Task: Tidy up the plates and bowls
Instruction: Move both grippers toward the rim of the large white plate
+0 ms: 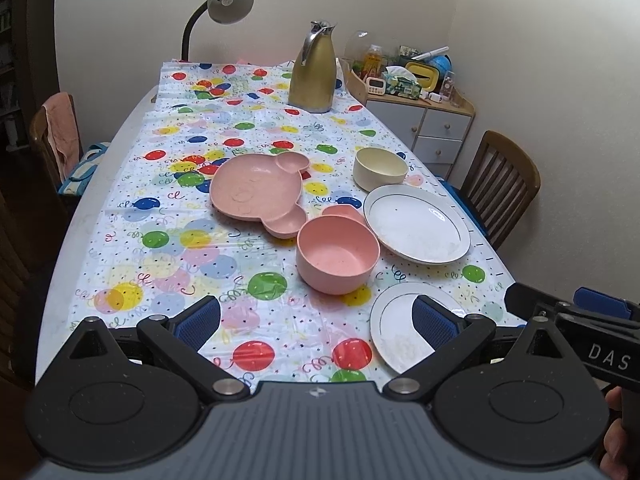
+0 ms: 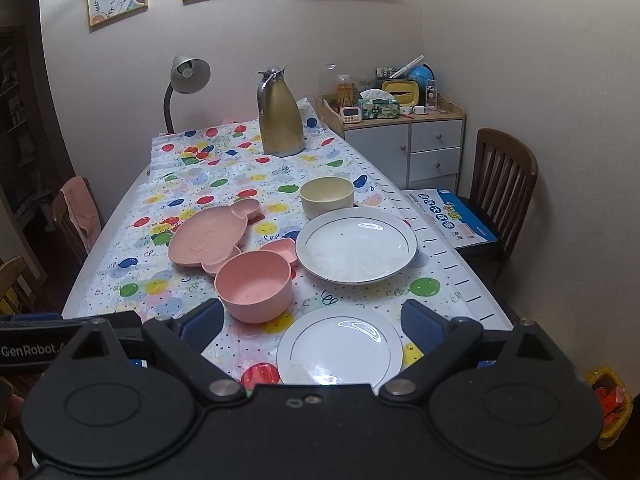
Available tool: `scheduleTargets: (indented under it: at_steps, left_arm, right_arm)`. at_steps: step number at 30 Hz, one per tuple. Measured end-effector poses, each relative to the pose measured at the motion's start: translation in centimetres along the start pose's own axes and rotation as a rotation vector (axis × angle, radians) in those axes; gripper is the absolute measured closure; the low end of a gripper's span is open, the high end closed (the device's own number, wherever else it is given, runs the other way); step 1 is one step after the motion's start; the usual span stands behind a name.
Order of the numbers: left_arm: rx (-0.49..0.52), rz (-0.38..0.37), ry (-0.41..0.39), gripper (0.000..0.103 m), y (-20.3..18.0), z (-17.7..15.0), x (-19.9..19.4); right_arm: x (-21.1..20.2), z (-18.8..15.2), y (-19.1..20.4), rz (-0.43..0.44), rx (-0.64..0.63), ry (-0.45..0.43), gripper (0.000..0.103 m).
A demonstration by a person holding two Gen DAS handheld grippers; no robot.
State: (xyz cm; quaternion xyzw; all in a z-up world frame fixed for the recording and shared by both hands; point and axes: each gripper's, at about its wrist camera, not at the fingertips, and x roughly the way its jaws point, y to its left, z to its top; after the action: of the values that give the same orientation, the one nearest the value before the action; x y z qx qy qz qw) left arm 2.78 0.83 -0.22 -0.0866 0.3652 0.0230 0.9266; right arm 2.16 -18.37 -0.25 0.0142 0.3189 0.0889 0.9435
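Both grippers, left point(image 1: 316, 320) and right point(image 2: 312, 322), hover with fingers apart above the small plate point(image 2: 340, 346) beside the pink bowl point(image 2: 254, 286).

We see a glossy plastic cloth point(image 1: 168, 240) over the bench, catching glare near its middle. The two white plates point(image 2: 356, 250) point(image 2: 340, 350) look like glazed ceramic, shiny. The pink bowl point(image 1: 338, 254) and pink bear-shaped plate point(image 1: 256, 192) look matt and speckled. The jug point(image 1: 314, 74) at the far edge looks like brushed metal. Chairs point(image 2: 506, 172) are wood.
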Motion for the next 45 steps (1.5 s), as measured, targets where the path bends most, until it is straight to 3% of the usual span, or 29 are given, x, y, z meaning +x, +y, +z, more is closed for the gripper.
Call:
scheduleTargets:
  at_steps: [10, 25, 45]
  left_arm:
    - [-0.016, -0.021, -0.001, 0.0, -2.2, 2.1, 3.8]
    - [-0.02, 0.009, 0.083, 0.0, -6.3, 5.8, 12.0]
    - [-0.103, 0.057, 0.202, 0.0, -10.8, 7.9, 18.8]
  right_arm:
    - [3.5, 2.1, -3.4, 0.027, 0.021, 0.013, 0.009]
    - [11.8, 6.0, -8.0, 0.066, -0.012, 0.087, 0.008]
    - [21.4, 10.4, -13.4, 0.104, -0.163, 0.186, 0.01]
